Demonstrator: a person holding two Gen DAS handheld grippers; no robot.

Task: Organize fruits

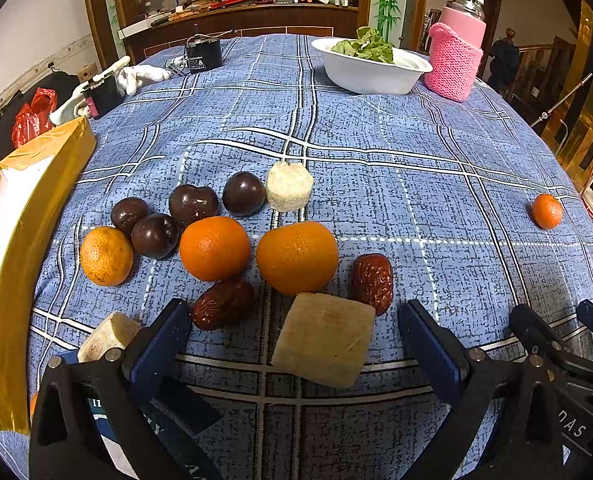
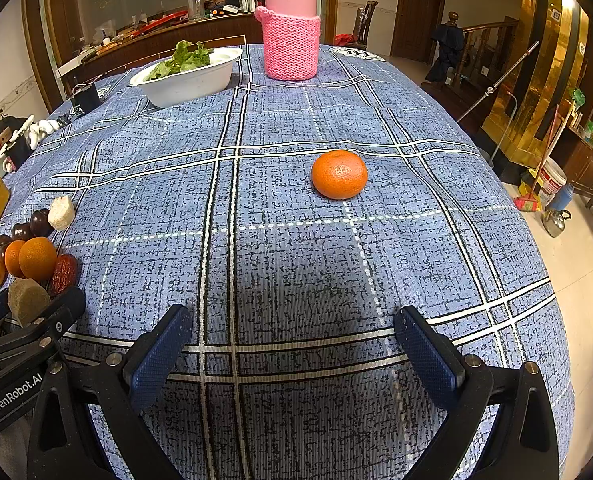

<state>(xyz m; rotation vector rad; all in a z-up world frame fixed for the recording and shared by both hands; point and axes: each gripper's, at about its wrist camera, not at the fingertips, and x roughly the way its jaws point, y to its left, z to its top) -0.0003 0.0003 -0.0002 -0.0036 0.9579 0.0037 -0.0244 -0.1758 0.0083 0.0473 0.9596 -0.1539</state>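
Observation:
On the blue plaid tablecloth (image 1: 396,184) lies a cluster of fruit: three tangerines (image 1: 296,258), several dark plums (image 1: 192,204), two red dates (image 1: 372,282) and pale cut chunks (image 1: 289,186). My left gripper (image 1: 294,312) is open just above the cloth, and one pale chunk (image 1: 324,338) lies loose between its fingers without touching them. A lone tangerine (image 2: 339,174) sits apart, at the far right in the left wrist view (image 1: 546,211). My right gripper (image 2: 292,320) is open and holds nothing, well short of that tangerine. The cluster (image 2: 36,258) shows at its left.
A white bowl (image 1: 370,76) of lettuce and a jar in a pink knitted sleeve (image 2: 291,46) stand at the back. A yellow box (image 1: 20,240) lies along the left edge, with a small black box (image 1: 203,55) and white gloves (image 1: 144,76) behind it. The round table drops off at the right.

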